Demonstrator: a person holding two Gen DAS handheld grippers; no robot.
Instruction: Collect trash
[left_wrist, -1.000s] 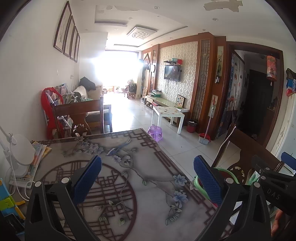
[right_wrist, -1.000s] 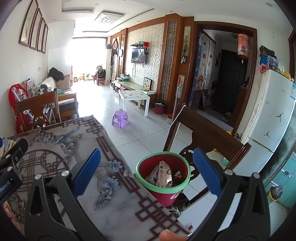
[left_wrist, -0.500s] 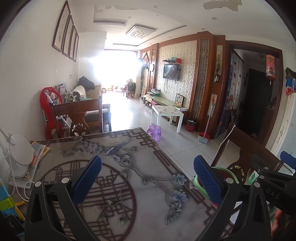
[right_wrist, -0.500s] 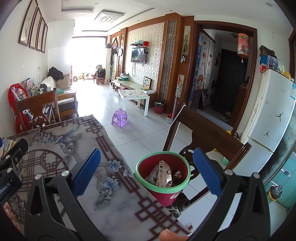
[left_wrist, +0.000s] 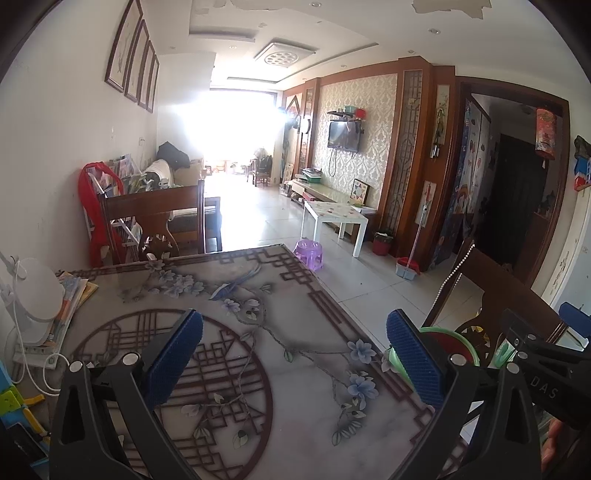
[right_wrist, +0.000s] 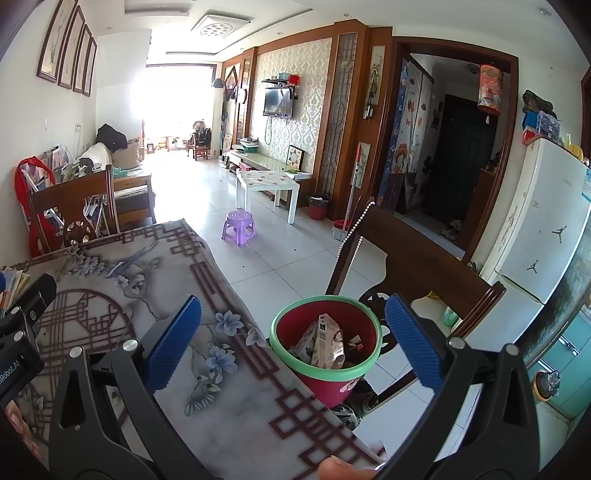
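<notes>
Both the left gripper (left_wrist: 293, 354) and right gripper (right_wrist: 291, 336) hold their jaws wide and empty over the counter (right_wrist: 155, 288). The bin (right_wrist: 325, 350), at 1 o'clock beside the counter edge, holds cartons (right_wrist: 325, 343); placement probably suits dropping trash in directly.

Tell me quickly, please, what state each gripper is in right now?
Left gripper: open, holding nothing, over the table.
Right gripper: open, holding nothing, above the trash bin.
</notes>
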